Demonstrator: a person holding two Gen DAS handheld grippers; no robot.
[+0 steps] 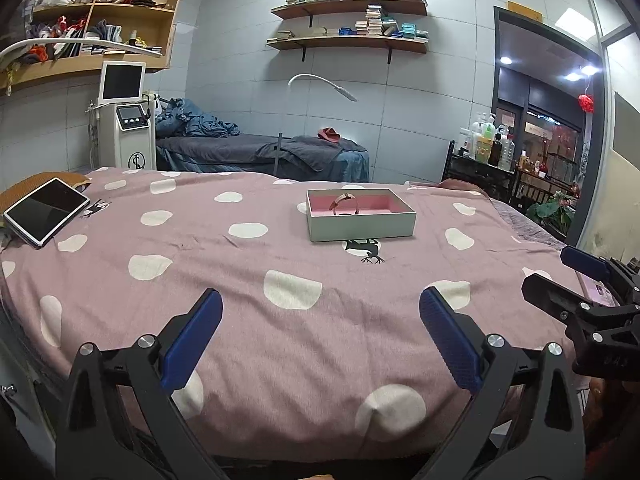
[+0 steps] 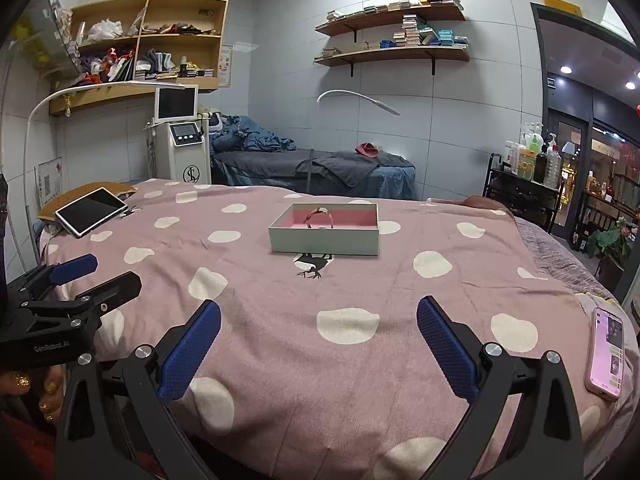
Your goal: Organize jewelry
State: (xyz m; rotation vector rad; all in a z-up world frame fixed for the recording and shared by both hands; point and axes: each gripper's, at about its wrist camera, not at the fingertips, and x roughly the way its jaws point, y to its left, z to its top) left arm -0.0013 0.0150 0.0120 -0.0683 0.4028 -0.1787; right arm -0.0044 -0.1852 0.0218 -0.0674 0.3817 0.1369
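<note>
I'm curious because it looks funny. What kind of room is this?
Probably a beauty or massage salon: a treatment bed with grey covers, a white machine with a screen, and pump bottles on a cart.

- Before me is a bed (image 1: 312,344) under a pink cover with white spots.
- An open grey box (image 1: 360,226) with pink lining sits mid-bed.
- A tablet (image 1: 45,211) lies at my far left.
- A phone (image 2: 607,353) lies at my right edge, screen lit.

Matt polka-dot cloth bedspread (image 1: 280,320), matt cardboard box (image 1: 362,228), glossy tablet screen (image 1: 46,210), textured claw pads (image 2: 190,354).
</note>
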